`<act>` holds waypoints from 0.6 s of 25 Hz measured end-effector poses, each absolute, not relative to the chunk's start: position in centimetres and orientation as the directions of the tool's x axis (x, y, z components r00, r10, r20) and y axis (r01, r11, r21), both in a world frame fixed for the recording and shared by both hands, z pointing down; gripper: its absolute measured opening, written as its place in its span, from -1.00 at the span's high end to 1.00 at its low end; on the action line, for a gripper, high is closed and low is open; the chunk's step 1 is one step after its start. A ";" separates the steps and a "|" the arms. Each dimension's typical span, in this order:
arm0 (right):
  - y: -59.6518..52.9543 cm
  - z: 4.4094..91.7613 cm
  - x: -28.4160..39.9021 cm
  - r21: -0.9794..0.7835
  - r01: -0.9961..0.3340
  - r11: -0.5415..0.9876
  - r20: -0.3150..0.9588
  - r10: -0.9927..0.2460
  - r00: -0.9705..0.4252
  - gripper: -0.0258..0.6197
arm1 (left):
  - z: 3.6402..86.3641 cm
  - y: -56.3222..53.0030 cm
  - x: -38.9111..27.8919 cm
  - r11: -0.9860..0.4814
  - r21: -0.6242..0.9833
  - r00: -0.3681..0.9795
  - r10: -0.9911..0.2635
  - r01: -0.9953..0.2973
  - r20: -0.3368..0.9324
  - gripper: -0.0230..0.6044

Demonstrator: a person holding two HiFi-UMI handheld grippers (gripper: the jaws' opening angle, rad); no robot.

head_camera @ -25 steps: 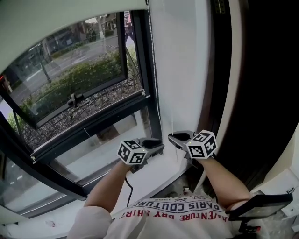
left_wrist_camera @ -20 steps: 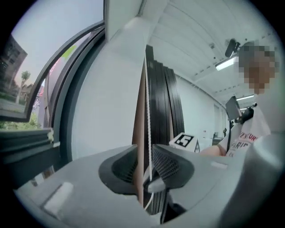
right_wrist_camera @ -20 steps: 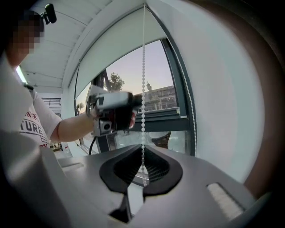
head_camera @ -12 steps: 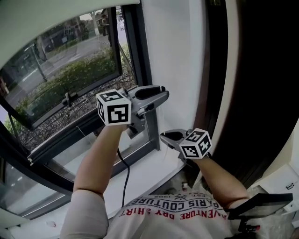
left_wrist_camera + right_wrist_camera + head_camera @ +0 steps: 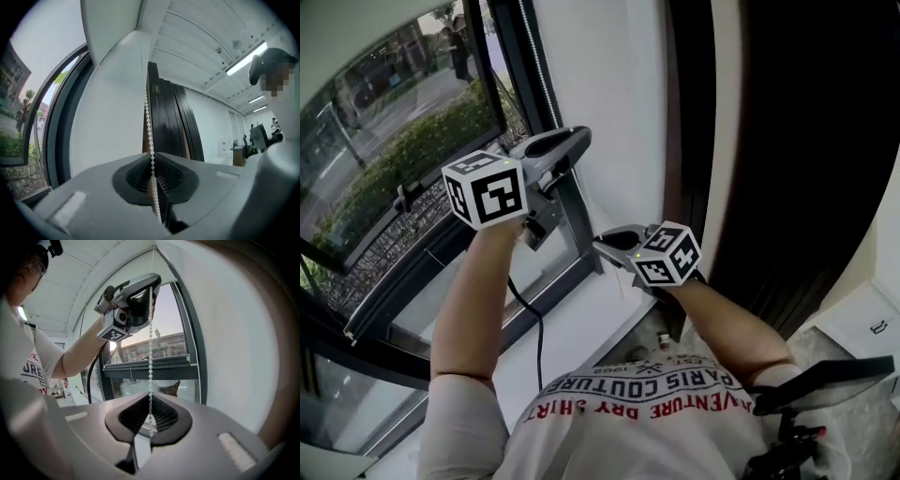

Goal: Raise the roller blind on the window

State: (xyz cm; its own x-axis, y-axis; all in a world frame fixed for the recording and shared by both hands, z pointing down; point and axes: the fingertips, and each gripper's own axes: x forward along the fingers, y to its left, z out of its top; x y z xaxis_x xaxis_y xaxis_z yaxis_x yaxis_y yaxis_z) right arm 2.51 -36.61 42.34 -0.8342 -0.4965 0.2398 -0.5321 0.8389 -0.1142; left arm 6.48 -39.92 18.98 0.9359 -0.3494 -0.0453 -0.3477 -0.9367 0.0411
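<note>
A white bead chain (image 5: 148, 112) hangs beside the window frame, and both grippers grip it. My left gripper (image 5: 581, 133) is raised and level. Its jaws have just been closing and are now shut on the chain (image 5: 152, 161). In the right gripper view the left gripper (image 5: 149, 284) shows overhead, pinching the chain (image 5: 150, 348). Lower down, above the sill, my right gripper (image 5: 602, 239) is shut on the same strand (image 5: 150, 401). The pale roller blind (image 5: 347, 28) covers the top of the window. A second strand (image 5: 197, 352) runs along the frame.
The dark-framed window (image 5: 502, 75) looks out on hedges and a street. A white sill (image 5: 581, 319) runs below it and a white wall strip (image 5: 609, 94) stands to its right. A dark panel (image 5: 787, 141) stands further right. A black cable (image 5: 530, 328) hangs from the left gripper.
My left gripper rose from sill level beside the right one to well above it, and its jaws went from open to shut on the chain. The right gripper stayed put.
</note>
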 end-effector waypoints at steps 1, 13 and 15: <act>-36.5 42.3 2.5 -0.116 -0.532 0.839 0.239 -0.496 -0.834 0.87 | 19.0 -39.7 6.6 -0.935 0.021 0.935 -0.354 -0.353 -0.036 0.91; -35.8 43.6 3.0 -0.091 -0.542 0.835 0.278 -0.502 -0.819 0.87 | 20.1 -38.9 7.2 -0.912 -0.037 0.913 -0.408 -0.408 -0.008 0.91; -35.5 45.2 3.0 -0.110 -0.546 0.831 0.303 -0.495 -0.814 0.87 | 21.8 -38.9 7.5 -0.909 -0.053 0.909 -0.416 -0.414 0.027 0.91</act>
